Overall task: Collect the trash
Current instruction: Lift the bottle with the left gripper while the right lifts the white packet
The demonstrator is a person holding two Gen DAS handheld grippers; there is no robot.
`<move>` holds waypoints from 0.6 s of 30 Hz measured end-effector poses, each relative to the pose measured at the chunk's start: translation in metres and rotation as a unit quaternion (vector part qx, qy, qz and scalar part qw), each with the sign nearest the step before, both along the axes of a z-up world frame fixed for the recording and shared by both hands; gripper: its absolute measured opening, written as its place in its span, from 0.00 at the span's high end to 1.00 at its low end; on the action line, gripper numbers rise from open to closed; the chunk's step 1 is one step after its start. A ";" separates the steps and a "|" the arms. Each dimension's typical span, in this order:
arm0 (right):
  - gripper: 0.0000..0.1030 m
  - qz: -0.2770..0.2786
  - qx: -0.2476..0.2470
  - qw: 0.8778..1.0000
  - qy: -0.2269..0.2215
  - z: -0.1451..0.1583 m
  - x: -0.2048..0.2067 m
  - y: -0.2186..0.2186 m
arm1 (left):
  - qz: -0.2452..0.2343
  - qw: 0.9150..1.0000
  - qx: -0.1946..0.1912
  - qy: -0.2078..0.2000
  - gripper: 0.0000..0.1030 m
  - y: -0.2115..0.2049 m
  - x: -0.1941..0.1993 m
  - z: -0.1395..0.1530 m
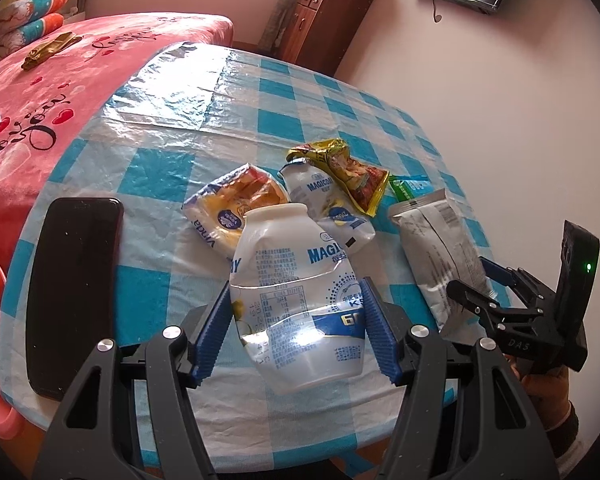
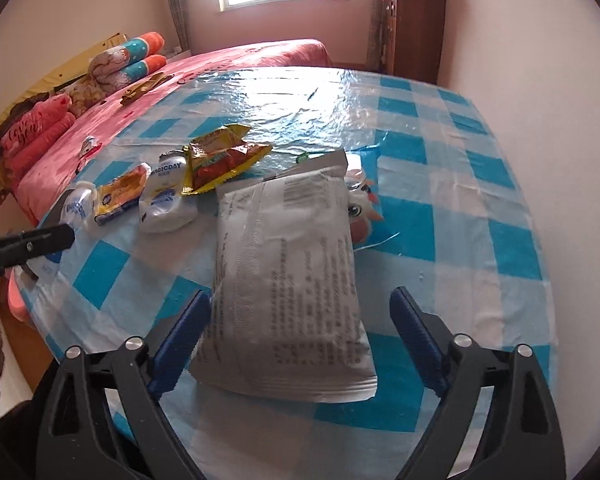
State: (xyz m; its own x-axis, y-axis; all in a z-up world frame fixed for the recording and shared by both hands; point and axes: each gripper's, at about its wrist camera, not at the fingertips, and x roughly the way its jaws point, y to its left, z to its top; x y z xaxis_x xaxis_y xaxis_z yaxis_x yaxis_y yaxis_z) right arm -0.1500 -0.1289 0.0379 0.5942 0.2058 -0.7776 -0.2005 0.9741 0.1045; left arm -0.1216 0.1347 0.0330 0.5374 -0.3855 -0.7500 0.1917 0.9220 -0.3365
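A crushed white plastic bottle [image 1: 292,264] sits between the blue pads of my left gripper [image 1: 296,292], which is shut on its sides just above the table; from the right wrist view the same bottle [image 2: 80,208] shows at the far left. A grey-white printed packet [image 2: 288,272] lies flat on the checked cloth between the fingers of my right gripper [image 2: 300,296]. Those jaws stand wide, with a clear gap on the right side. Seen from the left wrist, the right gripper [image 1: 472,280] hovers at the near end of that packet [image 1: 432,248].
Behind lie a second white bottle [image 1: 320,196], a yellow tissue pack [image 1: 236,204], a yellow-red snack wrapper [image 1: 348,172] and a green wrapper [image 1: 404,190]. A black phone [image 1: 72,288] rests at the table's left edge. A pink bed [image 1: 80,64] adjoins the blue-checked table [image 2: 480,240].
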 end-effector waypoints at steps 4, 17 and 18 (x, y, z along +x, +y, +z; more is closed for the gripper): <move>0.09 -0.005 -0.002 1.000 0.010 -0.006 0.012 0.007 | -0.002 1.000 0.001 0.001 0.38 -0.001 -0.001 -0.001; 0.28 0.011 -0.079 0.997 -0.008 -0.013 0.020 0.035 | 0.002 1.000 -0.002 -0.004 0.38 0.007 -0.006 0.001; 0.29 0.010 -0.076 0.997 -0.009 -0.012 0.018 0.034 | 0.002 1.000 -0.003 -0.004 0.38 0.007 -0.005 0.001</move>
State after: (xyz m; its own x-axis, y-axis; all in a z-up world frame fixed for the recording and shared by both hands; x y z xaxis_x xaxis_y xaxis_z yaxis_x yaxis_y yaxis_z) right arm -0.1317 -0.0944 0.0262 0.6050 0.0970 -0.7903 -0.2196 0.9744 -0.0485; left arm -0.1268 0.1418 0.0338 0.5455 -0.3887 -0.7425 0.1914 0.9203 -0.3412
